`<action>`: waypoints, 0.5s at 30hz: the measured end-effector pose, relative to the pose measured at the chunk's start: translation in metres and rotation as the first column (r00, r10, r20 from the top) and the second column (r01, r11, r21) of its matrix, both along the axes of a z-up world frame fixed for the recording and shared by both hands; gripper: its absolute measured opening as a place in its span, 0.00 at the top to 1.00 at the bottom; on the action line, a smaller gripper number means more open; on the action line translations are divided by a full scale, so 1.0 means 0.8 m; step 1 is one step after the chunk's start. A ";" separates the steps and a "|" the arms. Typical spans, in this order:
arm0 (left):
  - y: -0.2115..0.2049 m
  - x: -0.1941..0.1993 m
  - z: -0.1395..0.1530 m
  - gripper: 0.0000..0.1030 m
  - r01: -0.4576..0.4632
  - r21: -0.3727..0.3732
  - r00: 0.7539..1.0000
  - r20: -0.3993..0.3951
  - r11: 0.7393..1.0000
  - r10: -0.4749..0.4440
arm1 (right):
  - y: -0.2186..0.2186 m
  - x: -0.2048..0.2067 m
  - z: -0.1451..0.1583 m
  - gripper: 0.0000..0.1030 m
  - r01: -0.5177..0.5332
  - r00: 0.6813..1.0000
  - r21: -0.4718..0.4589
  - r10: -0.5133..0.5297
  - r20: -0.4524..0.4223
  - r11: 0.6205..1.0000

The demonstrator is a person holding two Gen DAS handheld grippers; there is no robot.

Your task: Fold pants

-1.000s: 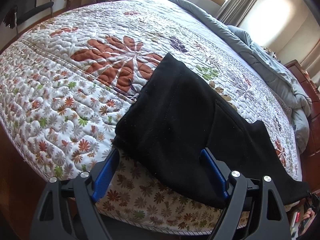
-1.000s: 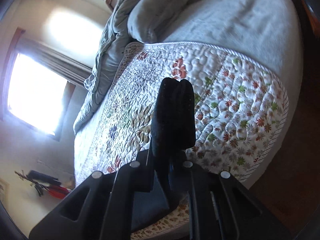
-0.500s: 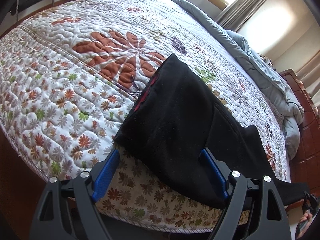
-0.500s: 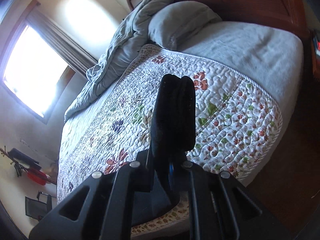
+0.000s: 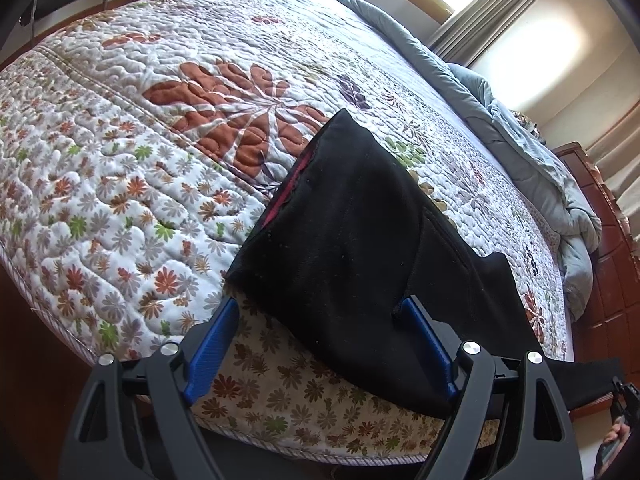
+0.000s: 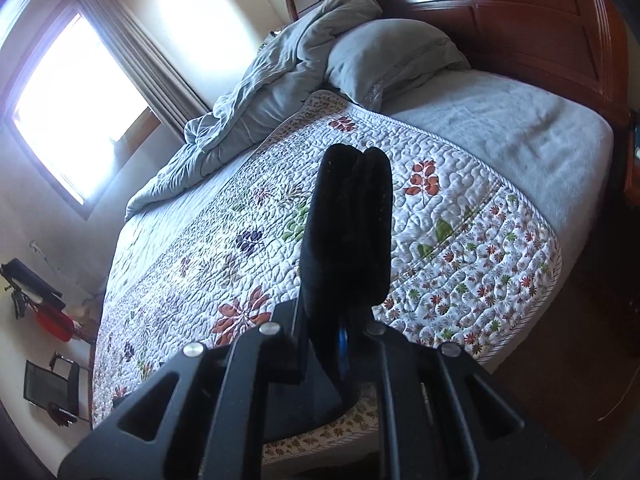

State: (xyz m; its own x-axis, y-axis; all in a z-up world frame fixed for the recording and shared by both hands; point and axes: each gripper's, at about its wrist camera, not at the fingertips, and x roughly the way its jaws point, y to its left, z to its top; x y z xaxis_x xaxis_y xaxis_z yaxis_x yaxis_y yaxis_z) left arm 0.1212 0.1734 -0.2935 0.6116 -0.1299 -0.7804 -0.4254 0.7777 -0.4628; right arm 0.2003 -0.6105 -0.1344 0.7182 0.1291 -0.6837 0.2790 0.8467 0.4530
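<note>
Black pants (image 5: 360, 220) lie across the near edge of the flowered quilt (image 5: 140, 168), with a red lining showing at their left edge. My left gripper (image 5: 320, 304) stands wide open around the near hem; its blue pads (image 5: 212, 340) do not press on the cloth. A strip of the pants stretches off to the lower right. In the right wrist view, my right gripper (image 6: 340, 320) is shut on a bunched fold of the pants (image 6: 348, 232), which stands up out of the jaws above the quilt (image 6: 460, 240).
A grey duvet (image 6: 260, 100) and pillow (image 6: 392, 60) are heaped by the wooden headboard (image 6: 520, 20). The far side of the bed has a window with curtains (image 6: 132, 64). A chair (image 6: 44, 384) and red object stand by the wall. Dark floor lies below the bed's edge.
The right wrist view has rolled and risen with the pants fold still in the jaws; headboard and pillow now show fully. The left gripper has stayed almost still, open.
</note>
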 end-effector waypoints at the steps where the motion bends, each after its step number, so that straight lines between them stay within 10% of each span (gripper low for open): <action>1: 0.000 0.000 0.000 0.19 -0.002 -0.003 1.000 0.001 1.000 0.002 | 0.003 0.001 0.002 0.90 -0.003 1.000 -0.004 0.003 0.001 1.000; 15: 0.004 -0.004 -0.002 0.19 -0.008 -0.026 1.000 0.007 1.000 0.008 | 0.037 0.006 0.020 0.90 -0.046 0.999 -0.078 0.047 0.007 0.996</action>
State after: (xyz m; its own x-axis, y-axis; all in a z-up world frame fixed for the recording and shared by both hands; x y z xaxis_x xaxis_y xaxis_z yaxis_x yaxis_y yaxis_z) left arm 0.1182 0.1765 -0.2951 0.6184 -0.1455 -0.7723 -0.4281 0.7618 -0.4862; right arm 0.2047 -0.5808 -0.1182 0.7190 0.1092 -0.6863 0.2349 0.8913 0.3879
